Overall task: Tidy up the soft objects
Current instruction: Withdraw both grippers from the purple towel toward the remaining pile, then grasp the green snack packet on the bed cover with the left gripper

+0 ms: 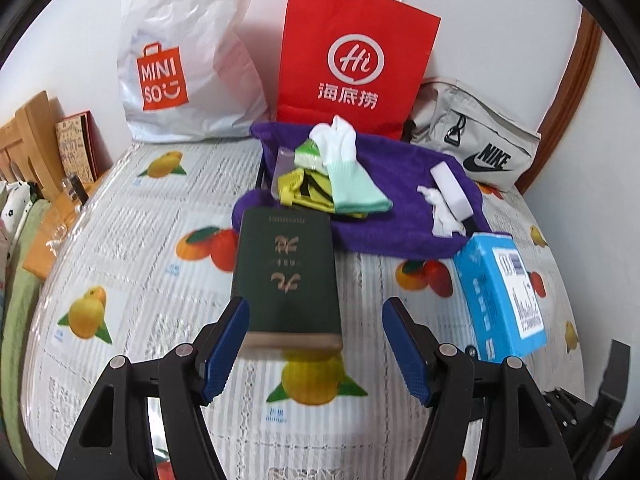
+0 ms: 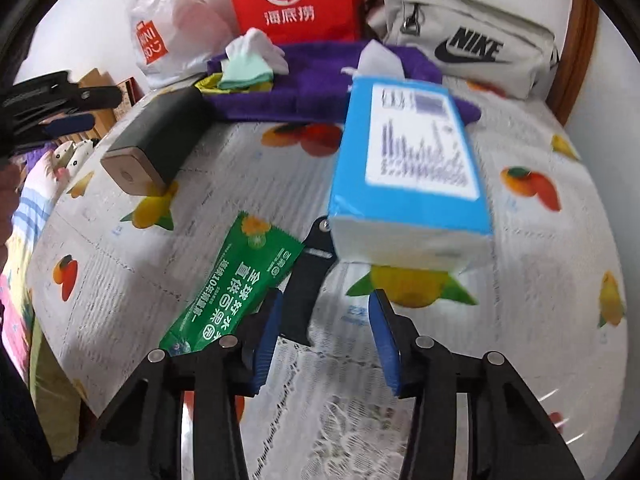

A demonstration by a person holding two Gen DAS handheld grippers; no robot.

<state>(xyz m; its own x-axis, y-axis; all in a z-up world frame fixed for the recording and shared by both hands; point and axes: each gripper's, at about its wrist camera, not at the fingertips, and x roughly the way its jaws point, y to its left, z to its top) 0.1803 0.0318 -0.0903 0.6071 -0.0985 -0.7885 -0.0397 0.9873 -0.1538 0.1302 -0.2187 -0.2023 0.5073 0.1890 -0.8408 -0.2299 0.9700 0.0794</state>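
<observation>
Broadly, spread under everything: a table (image 1: pixel 132 240) with a fruit-print cloth beneath clear plastic. Propped against the wall at 12 o'clock in the left wrist view, a red paper bag (image 1: pixel 352 60) marked "Hi", with a white MINISO plastic bag (image 1: pixel 180 60) at 11 o'clock and a grey Nike pouch (image 1: pixel 476 140) at 1 o'clock. Draped just in front of the red bag, a purple towel (image 1: pixel 384 208), rumpled, lying flat on the cloth. Resting on the towel's left part, a heap of socks (image 1: pixel 340 160) in white, mint and yellow-green; on its right part, a white block (image 1: pixel 452 188) beside crumpled white tissue (image 1: pixel 438 212).

Lying at 3 o'clock, touching the towel's near edge, a blue tissue pack (image 1: pixel 504 292); in the right wrist view the same pack looms at 12 to 1 o'clock with a tissue poking out of its far end. Stretched from the towel toward the left gripper (image 1: pixel 316 348), a dark green box (image 1: pixel 286 276) with gold characters and a tan end cap.

Left gripper's jaws spread wide, holding nothing, the left pad just beside the box's near corner. Right gripper (image 2: pixel 326 340) likewise parted and gripping nothing, hanging above a black strap-like object (image 2: pixel 308 292); a green sachet (image 2: pixel 236 288) at 10 o'clock of it, flat on the cloth.
</observation>
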